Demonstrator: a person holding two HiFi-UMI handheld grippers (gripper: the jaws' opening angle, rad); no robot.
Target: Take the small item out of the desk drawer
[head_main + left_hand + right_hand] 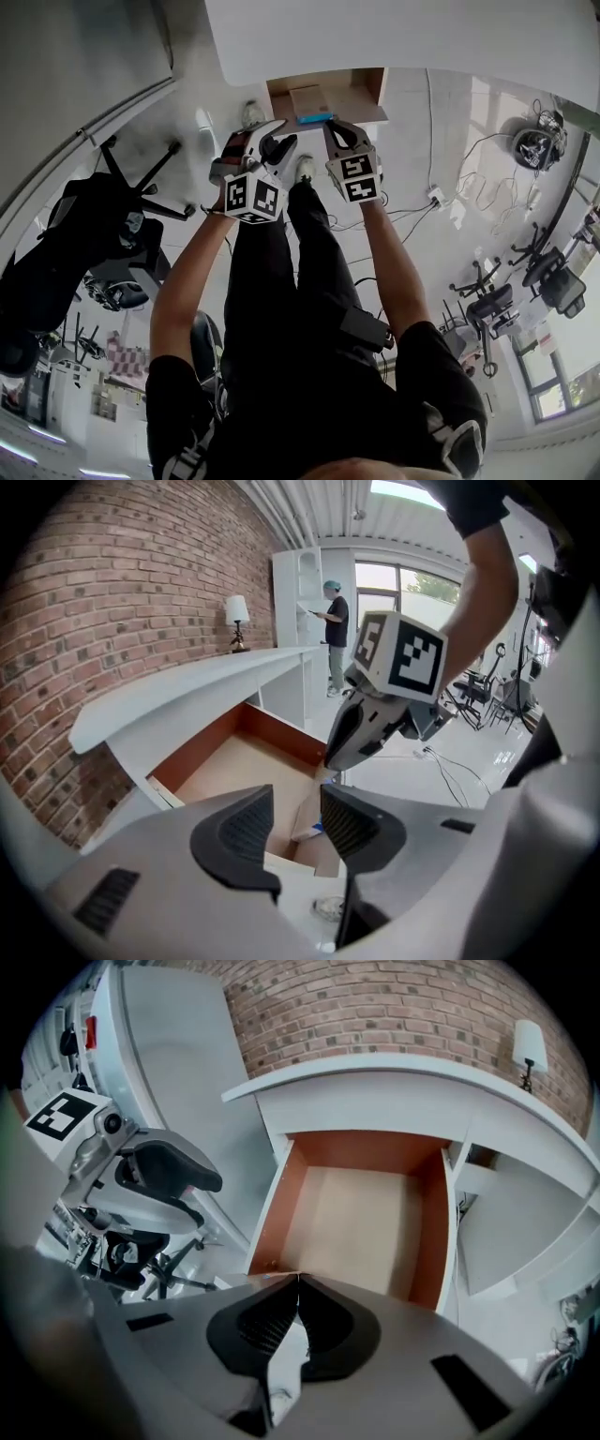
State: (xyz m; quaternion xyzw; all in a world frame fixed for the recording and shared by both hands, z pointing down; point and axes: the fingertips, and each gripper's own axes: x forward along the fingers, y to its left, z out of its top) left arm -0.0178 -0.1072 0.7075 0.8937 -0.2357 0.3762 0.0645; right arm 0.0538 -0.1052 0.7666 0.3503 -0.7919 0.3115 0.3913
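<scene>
The desk drawer (pixel 375 86) stands pulled out, with orange-brown walls and a pale floor. At its front edge lies a small blue item (pixel 316 118) beside a tan flat box (pixel 307 97). My left gripper (pixel 274 141) hovers just in front of the drawer, jaws open and empty. In the left gripper view the blue item (pixel 318 828) shows through the gap between the jaws, beyond them. My right gripper (pixel 339 131) hangs beside it over the drawer's front, shut with nothing between its pads (pixel 323 1321). Most of the drawer's floor (pixel 356 1213) is bare.
The white desk top (pixel 394 33) runs above the drawer along a brick wall (pixel 375 1007), with a small lamp (pixel 237 611) on it. Black office chairs (pixel 103 234) stand at the left and at the right (pixel 487 305). Cables (pixel 441 202) lie on the floor. A person (pixel 335 635) stands far off.
</scene>
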